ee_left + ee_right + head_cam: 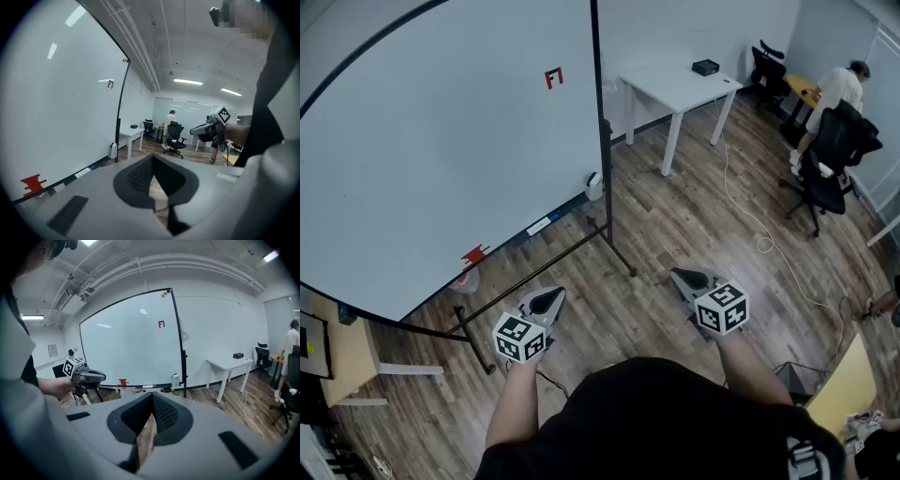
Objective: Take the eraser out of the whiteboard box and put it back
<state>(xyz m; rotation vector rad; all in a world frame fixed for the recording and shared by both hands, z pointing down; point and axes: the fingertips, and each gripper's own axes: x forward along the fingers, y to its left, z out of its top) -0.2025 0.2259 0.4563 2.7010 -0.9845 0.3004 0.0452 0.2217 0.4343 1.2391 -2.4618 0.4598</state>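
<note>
The whiteboard (441, 141) stands on its frame ahead and to my left. A small white box (594, 186) hangs at the right end of its tray, by the black post; it also shows as the white box (112, 150) and the white box (175, 380). No eraser can be made out. My left gripper (551, 300) and right gripper (684, 278) are held over the floor, well short of the board, both shut and empty. The left gripper (153, 157) looks past the right gripper (206, 129); the right gripper (152, 395) faces the board, with the left gripper (89, 377) beside it.
A red clip (474, 254) and markers (539, 225) sit on the tray. The stand's legs (473, 337) reach onto the wood floor. A white table (675, 89), office chairs (830, 159), a person (839, 89) and a floor cable (750, 206) lie to the right.
</note>
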